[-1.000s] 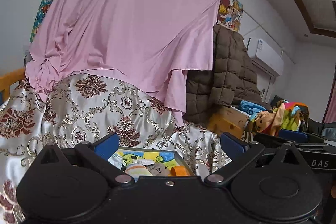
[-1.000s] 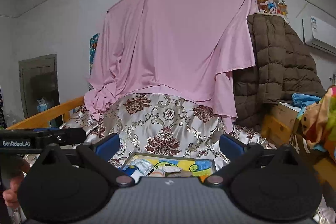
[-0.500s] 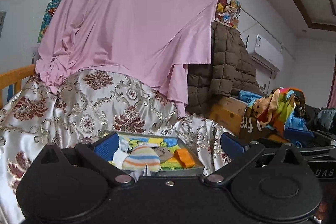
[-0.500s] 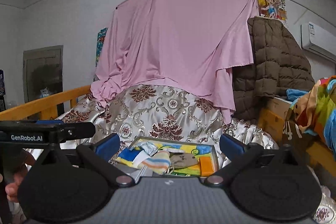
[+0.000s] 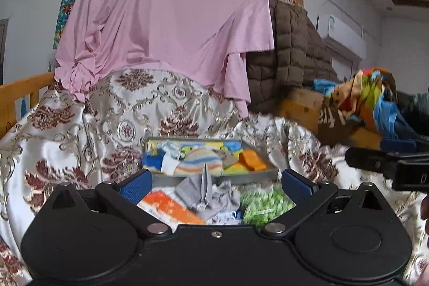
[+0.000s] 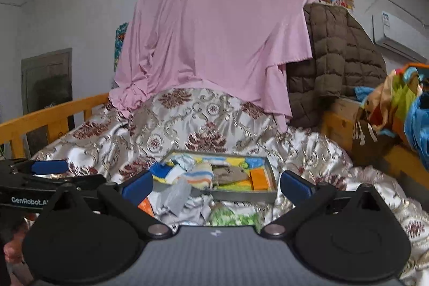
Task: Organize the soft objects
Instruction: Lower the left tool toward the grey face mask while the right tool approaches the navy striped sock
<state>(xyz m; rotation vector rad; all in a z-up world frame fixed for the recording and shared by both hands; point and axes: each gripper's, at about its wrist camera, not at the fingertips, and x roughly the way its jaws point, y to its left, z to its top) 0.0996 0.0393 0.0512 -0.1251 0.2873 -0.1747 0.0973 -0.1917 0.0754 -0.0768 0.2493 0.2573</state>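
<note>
A grey tray [image 5: 252,175] [image 6: 241,195] sits on the floral bedspread, holding a striped sock [image 5: 199,164] [image 6: 199,177], an orange cloth [image 5: 253,161] [image 6: 258,178] and a tan cloth [image 6: 230,174]. In front of the tray lie a grey cloth [image 5: 206,193] [image 6: 174,196], an orange item [image 5: 171,205] and a green patterned cloth [image 5: 264,203] [image 6: 230,216]. My left gripper [image 5: 215,184] is open, hovering above the loose pile. My right gripper [image 6: 215,185] is also open, nothing between its fingers. The left gripper also shows at the left edge of the right wrist view [image 6: 48,173].
The floral bedspread [image 5: 107,114] rises into a mound behind the tray, with a pink sheet [image 5: 171,18] draped above. A brown quilted jacket [image 6: 337,66] hangs right. Colourful clothes [image 5: 372,98] pile on wooden boxes at right. A wooden bed rail [image 6: 53,114] runs along the left.
Both views have tilted downward; the tray has come fully into sight and the loose grey, orange and green cloths in front of it appear. Both grippers stay open.
</note>
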